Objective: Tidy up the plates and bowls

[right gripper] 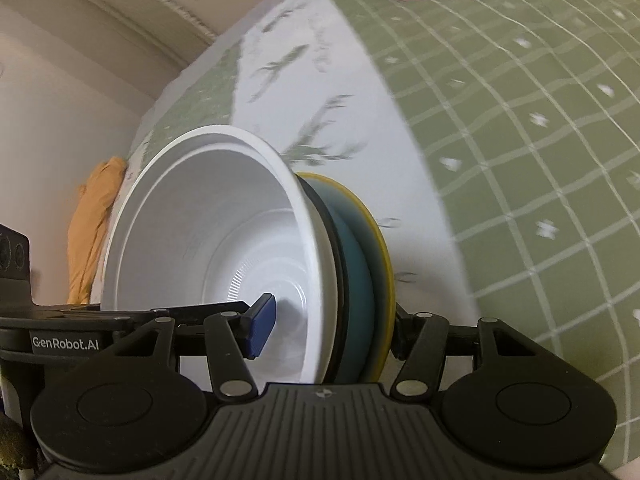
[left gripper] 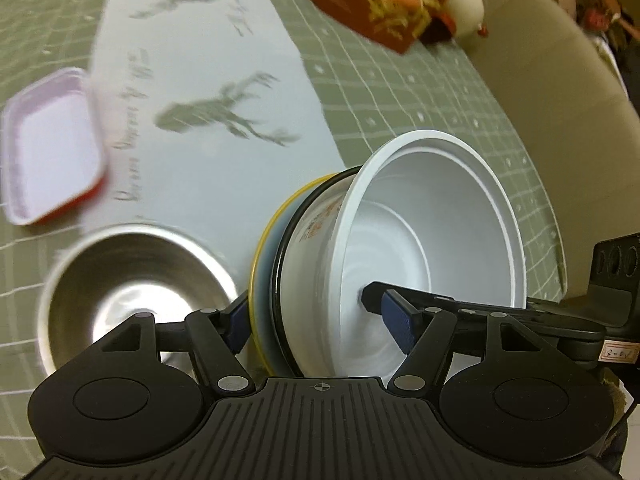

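A stack of nested dishes is held tilted on its side between both grippers: a white plastic bowl point(left gripper: 424, 232) inside a black-rimmed printed bowl point(left gripper: 316, 224), on a blue plate with a yellow rim point(left gripper: 262, 248). My left gripper point(left gripper: 316, 320) is shut on the stack's edge, one finger inside the white bowl, one behind the plate. My right gripper point(right gripper: 332, 330) grips the same stack, white bowl point(right gripper: 208, 232) and yellow-rimmed plate point(right gripper: 368, 248), from the opposite side. A steel bowl point(left gripper: 136, 288) stands on the table at left. A pink rectangular dish with a red outside point(left gripper: 52, 148) lies further left.
The table has a green checked cloth point(right gripper: 540, 128) with a pale runner printed with deer point(left gripper: 212, 112). A red printed box point(left gripper: 372, 0) and a white round object point(left gripper: 466, 4) stand at the far end. A beige wall edge lies right; an orange cloth point(right gripper: 96, 232) hangs at left.
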`<state>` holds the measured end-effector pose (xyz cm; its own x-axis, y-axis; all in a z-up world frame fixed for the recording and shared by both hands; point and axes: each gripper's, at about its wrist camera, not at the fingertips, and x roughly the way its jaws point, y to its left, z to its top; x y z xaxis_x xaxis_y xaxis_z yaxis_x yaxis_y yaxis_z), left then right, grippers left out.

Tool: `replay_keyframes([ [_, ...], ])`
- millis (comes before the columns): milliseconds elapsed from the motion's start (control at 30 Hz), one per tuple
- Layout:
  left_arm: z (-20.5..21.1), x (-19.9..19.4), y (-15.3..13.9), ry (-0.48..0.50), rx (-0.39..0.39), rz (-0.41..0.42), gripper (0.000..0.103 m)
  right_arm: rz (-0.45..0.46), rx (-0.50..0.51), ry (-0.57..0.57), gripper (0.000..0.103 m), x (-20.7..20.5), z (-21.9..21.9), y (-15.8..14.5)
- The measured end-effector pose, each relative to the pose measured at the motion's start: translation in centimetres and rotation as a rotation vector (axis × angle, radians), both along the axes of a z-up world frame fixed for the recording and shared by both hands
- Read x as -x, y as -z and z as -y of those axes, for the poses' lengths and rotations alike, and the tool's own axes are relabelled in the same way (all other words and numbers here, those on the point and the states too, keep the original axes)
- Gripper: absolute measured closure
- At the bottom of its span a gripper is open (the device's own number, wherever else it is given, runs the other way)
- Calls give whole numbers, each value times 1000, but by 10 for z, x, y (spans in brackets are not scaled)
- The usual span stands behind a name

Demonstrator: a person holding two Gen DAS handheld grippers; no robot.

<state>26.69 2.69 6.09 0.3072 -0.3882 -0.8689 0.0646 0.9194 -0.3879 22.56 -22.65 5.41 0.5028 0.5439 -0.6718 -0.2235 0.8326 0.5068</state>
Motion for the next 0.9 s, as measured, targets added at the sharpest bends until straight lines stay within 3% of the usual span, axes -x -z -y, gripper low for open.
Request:
replay_keyframes([
  [233,-68,30,-7,-108,-26,24,31,6,22,-128,45,4,-76,-7],
  [533,-129,52,49,-209,-15,-93,31,-149,109,-236,46,-3,-153,47],
  [700,-141,54,49,-205,-25,-50,32,-146,132,-254,44,-8,-172,54],
  [900,-144,56,48,-187,-39,-27,41,-55,239,-243,40,-4,-186,51],
])
